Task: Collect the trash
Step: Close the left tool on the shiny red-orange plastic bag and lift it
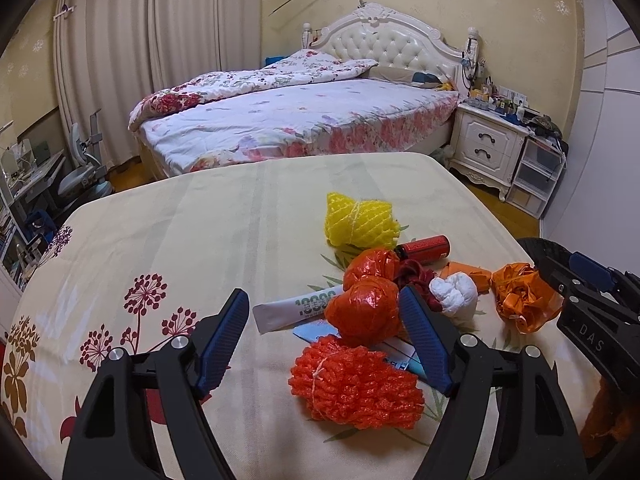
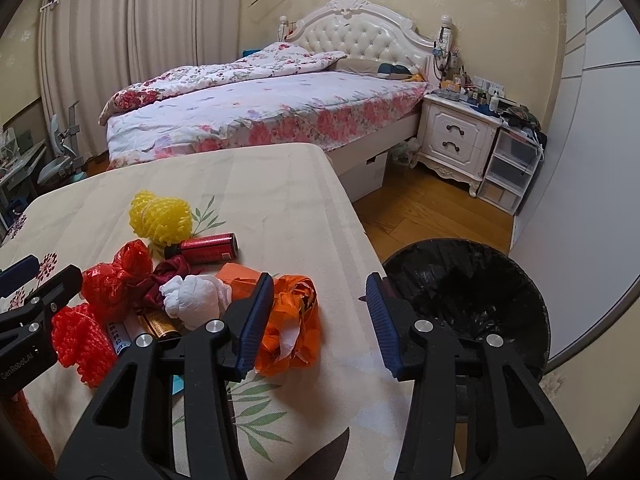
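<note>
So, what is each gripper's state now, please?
Left gripper: open, astride the orange trash, not gripping.
Right gripper: open, holding nothing.

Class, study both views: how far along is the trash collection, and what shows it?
Barely begun. Done: nothing visibly binned; the black-lined bin looks empty. In hand: nothing; left tool and right tool stand open. Left: the whole pile, from yellow foam net to orange wrapper.

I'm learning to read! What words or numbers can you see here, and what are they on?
"1000", cut off by the orange bag: on the white tube.
"DAS": on the right gripper.
"GenRobot.AI": on the left gripper.
Print on the red bottle and the battery: too small to read.
</note>
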Tool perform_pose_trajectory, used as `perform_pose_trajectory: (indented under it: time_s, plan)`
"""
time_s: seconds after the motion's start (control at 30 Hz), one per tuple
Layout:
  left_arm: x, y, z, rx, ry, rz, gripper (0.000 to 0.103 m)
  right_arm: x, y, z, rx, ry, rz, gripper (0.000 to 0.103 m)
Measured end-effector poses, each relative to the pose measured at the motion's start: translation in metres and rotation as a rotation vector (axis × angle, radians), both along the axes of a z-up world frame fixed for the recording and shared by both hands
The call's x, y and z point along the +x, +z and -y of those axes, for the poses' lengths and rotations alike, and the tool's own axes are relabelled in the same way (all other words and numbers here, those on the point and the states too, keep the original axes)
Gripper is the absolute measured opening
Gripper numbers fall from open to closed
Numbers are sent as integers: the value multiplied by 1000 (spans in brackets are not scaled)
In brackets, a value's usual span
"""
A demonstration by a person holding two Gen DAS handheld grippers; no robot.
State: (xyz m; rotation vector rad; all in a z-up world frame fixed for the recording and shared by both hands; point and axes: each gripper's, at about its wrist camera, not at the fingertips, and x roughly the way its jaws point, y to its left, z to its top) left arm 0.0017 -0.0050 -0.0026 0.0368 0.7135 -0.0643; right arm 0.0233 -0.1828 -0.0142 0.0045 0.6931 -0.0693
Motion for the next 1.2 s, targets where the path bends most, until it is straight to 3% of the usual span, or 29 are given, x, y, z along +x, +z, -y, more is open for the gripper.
perform_pose_trajectory:
  time_s: [0.37,0.5,0.6,1.03,1.2]
  plan:
    - [16,-13,11,12,-44,-61,71,6,-5,7,27,2,-21,39]
    - [22,-18,11,-22,-89,-93,42,8,-8,9,35,1,-25,40]
    - [23,-22,10,-44,-103,-107,37,8,-8,9,34,2,-26,40]
    - [10,4,-6,-72,-74,-26,34,10,-11,1,34,13,-27,41]
    - [3,11,-23,-74,-45,-9,34,6,-8,-8,37,31,-16,51]
